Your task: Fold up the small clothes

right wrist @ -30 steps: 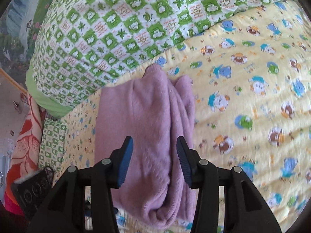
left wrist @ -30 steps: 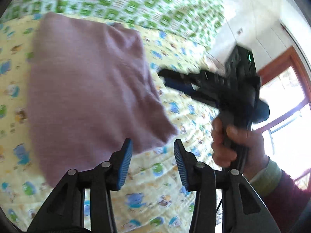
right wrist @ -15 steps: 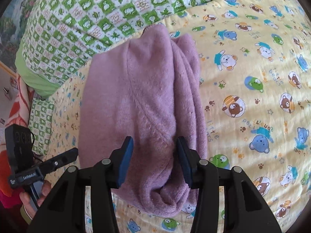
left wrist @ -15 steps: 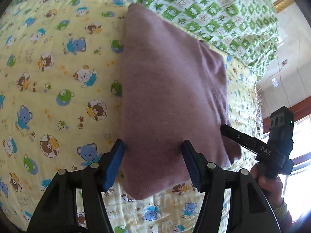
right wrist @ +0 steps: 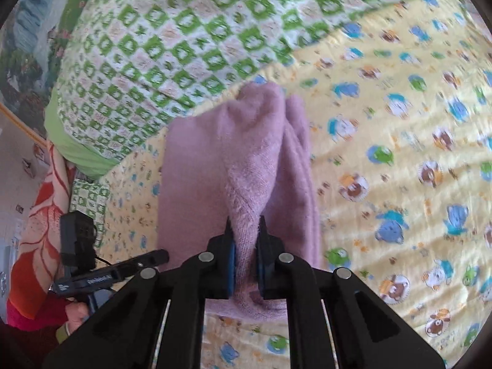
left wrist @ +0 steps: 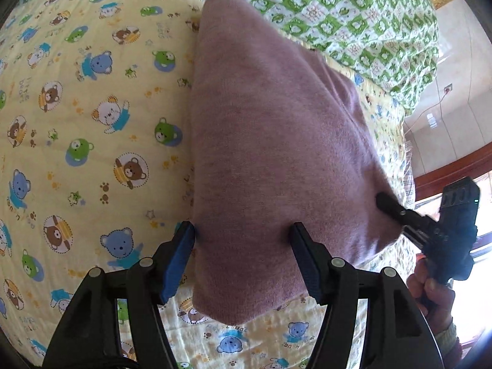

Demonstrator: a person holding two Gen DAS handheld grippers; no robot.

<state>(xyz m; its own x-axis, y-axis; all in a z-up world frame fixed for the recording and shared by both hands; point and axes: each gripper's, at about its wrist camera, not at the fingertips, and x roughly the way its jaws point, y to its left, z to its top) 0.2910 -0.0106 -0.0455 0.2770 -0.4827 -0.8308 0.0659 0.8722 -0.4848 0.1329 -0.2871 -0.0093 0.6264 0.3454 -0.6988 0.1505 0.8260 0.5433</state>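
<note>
Right wrist view shows the right gripper (right wrist: 245,240) clamped on a raised ridge of the mauve knit garment (right wrist: 240,166); its jaws have just been closing, and the fabric is pinched between the blue pads (right wrist: 231,263). The garment lies partly folded on the yellow bear-print sheet (right wrist: 399,160), its far end just short of the green checked quilt (right wrist: 172,46).

Left wrist view shows the left gripper (left wrist: 243,246) with jaws wide; they have just been opening, and they straddle the garment's (left wrist: 270,141) near edge without pressing on it. One pad (left wrist: 180,261) sits at the garment's left edge, the other rests over the fabric. The right gripper (left wrist: 384,203) shows at the garment's right corner.

The step in hand looks like taking hold of the near end for another fold. To do it well, the left jaws should bite all layers at the near edge before lifting, and both grips should rise together so the stack stays square and the soft knit does not sag or slide apart.

No containers are visible in either view.
</note>
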